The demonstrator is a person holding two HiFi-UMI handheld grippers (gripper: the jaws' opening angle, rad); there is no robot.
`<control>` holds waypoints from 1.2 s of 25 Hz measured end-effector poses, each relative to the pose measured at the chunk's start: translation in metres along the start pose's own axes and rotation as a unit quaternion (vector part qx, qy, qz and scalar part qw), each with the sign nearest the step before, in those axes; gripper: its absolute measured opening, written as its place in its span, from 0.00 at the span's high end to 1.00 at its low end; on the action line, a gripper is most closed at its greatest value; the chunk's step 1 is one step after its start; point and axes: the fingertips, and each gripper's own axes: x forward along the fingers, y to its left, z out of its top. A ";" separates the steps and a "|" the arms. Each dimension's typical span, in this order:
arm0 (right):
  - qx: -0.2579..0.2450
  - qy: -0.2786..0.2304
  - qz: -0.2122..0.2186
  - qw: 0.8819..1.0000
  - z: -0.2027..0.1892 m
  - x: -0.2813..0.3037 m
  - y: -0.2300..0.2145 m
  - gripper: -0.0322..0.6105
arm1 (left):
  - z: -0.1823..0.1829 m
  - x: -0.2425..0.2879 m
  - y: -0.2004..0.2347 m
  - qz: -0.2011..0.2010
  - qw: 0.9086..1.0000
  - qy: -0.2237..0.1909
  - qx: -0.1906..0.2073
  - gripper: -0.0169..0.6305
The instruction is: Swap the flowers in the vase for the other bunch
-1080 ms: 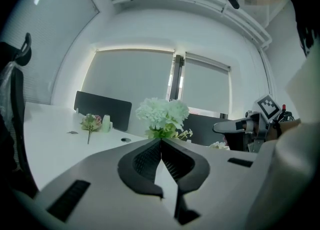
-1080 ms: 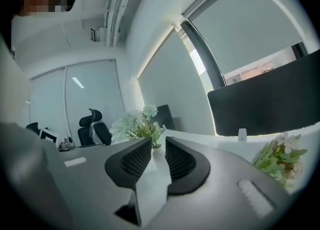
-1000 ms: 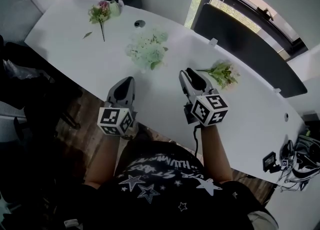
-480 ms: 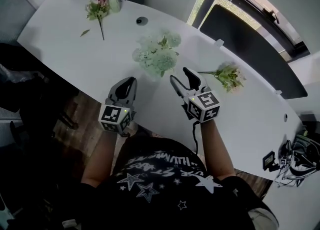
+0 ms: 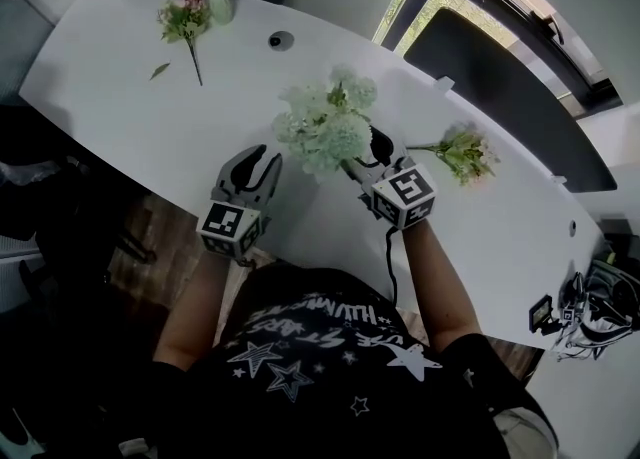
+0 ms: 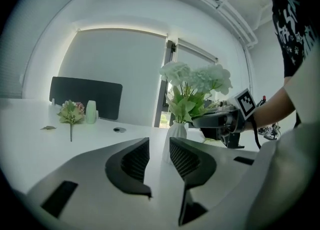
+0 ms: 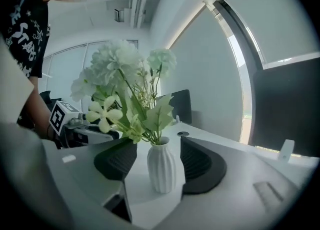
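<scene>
White table [image 5: 120,77], with the vase [image 7: 162,166] of pale flowers [image 5: 325,127] at its near edge. My right gripper [image 5: 368,152], jaws just now opening wide, straddles the vase without touching it. My left gripper [image 5: 260,155], just opening too, is narrow and empty. Next, I reckon: steady the vase, pull the stems. The other bunch [image 5: 462,152] lies right. My shirt print is unreadable.

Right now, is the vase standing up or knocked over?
Standing up: the white vase sits on its base on the table, with flowers poking out the top.
</scene>
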 end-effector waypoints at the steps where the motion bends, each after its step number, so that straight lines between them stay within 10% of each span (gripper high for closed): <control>1: -0.005 -0.002 0.002 1.000 0.002 0.004 0.001 0.58 | -0.002 0.004 0.001 -0.008 1.000 0.006 0.008 0.79; 13: -0.046 0.005 0.036 0.998 0.004 0.027 0.011 0.53 | -0.015 0.059 -0.021 -0.134 0.984 0.053 0.101 0.57; 30: -0.008 -0.019 0.042 0.999 0.021 0.034 -0.001 0.58 | -0.011 0.113 -0.065 -0.205 0.973 0.027 0.105 0.54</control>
